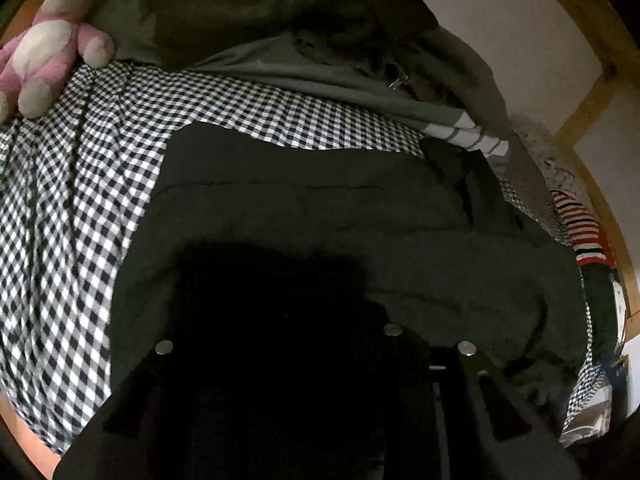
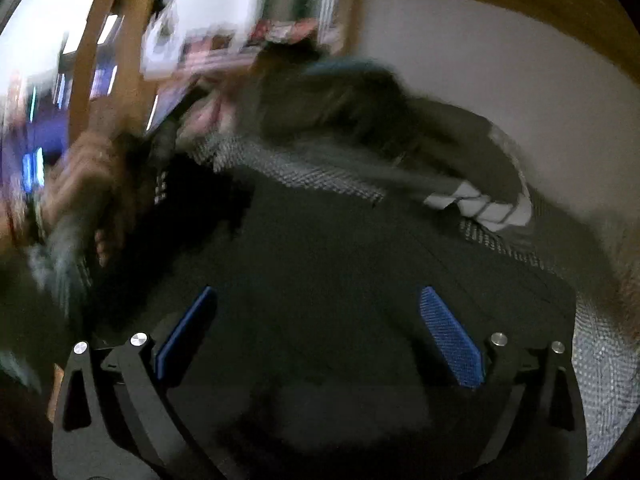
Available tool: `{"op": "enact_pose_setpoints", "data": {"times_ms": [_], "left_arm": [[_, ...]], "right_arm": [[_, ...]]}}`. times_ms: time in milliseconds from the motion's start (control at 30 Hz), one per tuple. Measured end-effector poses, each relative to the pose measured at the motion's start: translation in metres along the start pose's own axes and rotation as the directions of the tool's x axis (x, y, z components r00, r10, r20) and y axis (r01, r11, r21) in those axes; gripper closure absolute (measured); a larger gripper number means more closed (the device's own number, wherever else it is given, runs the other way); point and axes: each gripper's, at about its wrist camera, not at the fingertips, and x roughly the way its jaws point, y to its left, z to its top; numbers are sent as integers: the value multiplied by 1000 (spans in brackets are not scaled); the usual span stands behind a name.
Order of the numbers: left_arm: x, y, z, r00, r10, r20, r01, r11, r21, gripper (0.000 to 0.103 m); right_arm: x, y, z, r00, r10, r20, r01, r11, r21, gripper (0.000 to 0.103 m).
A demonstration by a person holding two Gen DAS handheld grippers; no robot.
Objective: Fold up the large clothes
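From where the left gripper point(image 1: 304, 364) points, a pink soft toy point(image 1: 44, 60) lies far off to its left at the top of the checked bedsheet point(image 1: 72, 200), and straight ahead and below it spreads the dark quilted jacket point(image 1: 360, 216), the garment being folded. A dark flap of that jacket covers the gripper's fingers, so the jaws cannot be made out; it looks to be carrying that fold, narrow-jawed, though I cannot tell for sure. Beyond the jacket a heap of olive-green clothing point(image 1: 256, 12) rests against the wall, and to the gripper's right a striped cloth point(image 1: 584, 232) lies at the edge of the bed. The right gripper point(image 2: 316, 328) hangs just above the same jacket point(image 2: 360, 248) with its blue pads point(image 2: 450, 340) spread wide and nothing between them. To its left a hand point(image 2: 80, 184) shows, badly blurred. The step seems to be laying one side of the jacket over its middle. Next, I reckon, the left needs to lay its flap flat, while the right must come down onto a free edge and close on it.
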Motion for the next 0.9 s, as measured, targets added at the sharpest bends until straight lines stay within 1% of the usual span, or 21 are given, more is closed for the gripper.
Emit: {"op": "enact_pose_setpoints", "data": {"times_ms": [67,100,133,167,233,267,300,333,367,400,467,500,533,600,633,667,733,767,833,867,900], "left_arm": [[-3,4,-4,1000,5,-3,-5,1000,7,77],[-4,6,-5,1000,8,-4,-8,1000,7,77],[-6,7,-6,1000,13,-5,-13,1000,10,77],[-8,7,-7,1000,25,-1,-25,1000,11,77],[-17,8,-8,999,40,15,-40,999,13,75],[-25,9,-8,998,51,35,-51,999,13,68],[-37,7,-8,994,80,72,-81,997,18,52],[-47,5,-8,988,107,110,-111,994,23,45],[-71,-3,-9,960,173,222,-184,982,31,35],[-88,-10,-9,932,203,299,-224,974,36,22],[-119,-26,-9,879,214,427,-255,966,39,8],[-129,-34,-8,870,188,456,-231,972,41,8],[-129,-45,-5,894,117,432,-159,985,61,7],[-103,-64,-1,949,37,312,-73,992,103,7],[-76,-75,-3,963,57,262,-89,990,112,7],[-54,-80,-7,964,109,241,-139,984,114,7],[-5,-79,-16,952,253,171,-278,950,144,7],[12,-77,-20,941,305,150,-327,931,163,7],[31,-73,-35,917,337,212,-379,902,205,6],[35,-76,-46,890,360,278,-427,872,238,6],[36,-79,-51,877,374,303,-453,854,257,6]], "right_arm": [[9,-38,22,1000,-3,-20,6,982,189,3],[23,-55,28,997,-36,-72,54,965,255,3],[48,-72,29,981,-84,-173,134,944,300,3],[76,-87,24,953,-106,-284,202,920,335,3],[119,-97,6,894,-76,-441,253,898,359,3],[133,-91,3,868,-109,-484,283,910,302,3],[143,-80,2,847,-172,-504,323,918,229,3],[151,-70,3,827,-233,-512,367,913,177,3],[155,-65,6,818,-263,-512,397,902,171,3],[157,-60,7,815,-283,-506,414,895,166,3],[157,-55,1,812,-310,-495,431,889,151,3],[156,-55,0,817,-312,-486,433,887,159,2],[156,-56,-7,821,-312,-478,434,886,166,2],[154,-52,-12,832,-316,-456,434,883,178,2],[144,-57,-18,838,-312,-447,429,883,189,2],[141,-63,-16,849,-298,-437,416,886,204,3],[119,-75,-14,879,-265,-396,389,879,275,3],[102,-84,-15,880,-296,-371,420,850,318,3],[80,-100,-20,862,-359,-358,484,794,369,3],[79,-106,-25,853,-355,-383,494,787,370,3],[86,-110,-30,843,-332,-423,488,804,341,3]]}}
